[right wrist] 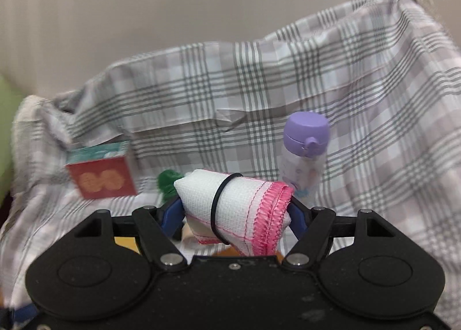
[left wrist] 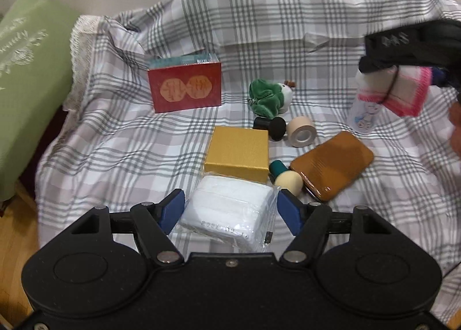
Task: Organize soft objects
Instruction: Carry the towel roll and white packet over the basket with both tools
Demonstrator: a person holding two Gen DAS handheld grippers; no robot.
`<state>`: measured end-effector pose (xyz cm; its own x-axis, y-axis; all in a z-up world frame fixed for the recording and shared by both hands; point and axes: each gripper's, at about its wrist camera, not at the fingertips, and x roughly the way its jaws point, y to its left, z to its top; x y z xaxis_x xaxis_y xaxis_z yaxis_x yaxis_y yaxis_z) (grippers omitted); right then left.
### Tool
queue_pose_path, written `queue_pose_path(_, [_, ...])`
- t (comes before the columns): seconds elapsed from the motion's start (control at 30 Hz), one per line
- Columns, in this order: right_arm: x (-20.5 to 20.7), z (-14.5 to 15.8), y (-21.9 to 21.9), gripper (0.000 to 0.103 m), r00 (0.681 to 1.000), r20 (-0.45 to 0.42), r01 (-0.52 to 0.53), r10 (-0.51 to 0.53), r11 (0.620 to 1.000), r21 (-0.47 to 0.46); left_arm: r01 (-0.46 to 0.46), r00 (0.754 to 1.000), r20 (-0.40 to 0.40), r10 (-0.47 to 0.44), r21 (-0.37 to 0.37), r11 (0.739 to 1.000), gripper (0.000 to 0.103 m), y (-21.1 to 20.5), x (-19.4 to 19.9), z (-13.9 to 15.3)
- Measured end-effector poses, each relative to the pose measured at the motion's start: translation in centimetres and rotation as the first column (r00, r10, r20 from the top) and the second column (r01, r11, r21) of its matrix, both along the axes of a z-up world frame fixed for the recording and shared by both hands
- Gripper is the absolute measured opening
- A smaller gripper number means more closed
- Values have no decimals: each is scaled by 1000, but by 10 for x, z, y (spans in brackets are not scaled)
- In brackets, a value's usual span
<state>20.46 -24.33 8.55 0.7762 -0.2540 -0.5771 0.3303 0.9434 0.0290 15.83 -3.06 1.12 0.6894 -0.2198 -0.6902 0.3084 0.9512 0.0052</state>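
Crinkly plastic mask pack (left wrist: 227,211), waffle-weave rolled cloth (right wrist: 236,209)

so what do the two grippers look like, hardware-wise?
Both match: the left gripper and right gripper have matte black bodies with two round discs, black linkage arms on silver pivot pins, and blue finger pads. No cables or sleeves are visible.

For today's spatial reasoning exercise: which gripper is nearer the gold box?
Left. The left gripper straddles the white packet touching the gold box; the right gripper hangs off to the side, above the bottle.
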Motion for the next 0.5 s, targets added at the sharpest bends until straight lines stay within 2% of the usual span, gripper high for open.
queue_pose_path(0.2, [-91, 9, 24, 72, 998, -3, -68, 68, 998, 6, 0, 1000, -3, 0, 28, 1000, 66, 8, -47, 9])
queue_pose_path(0.5, [-185, -16, 51, 72, 992, -90, -78, 84, 995, 68, -6, 1000, -21, 7, 33, 999, 66, 19, -107, 2])
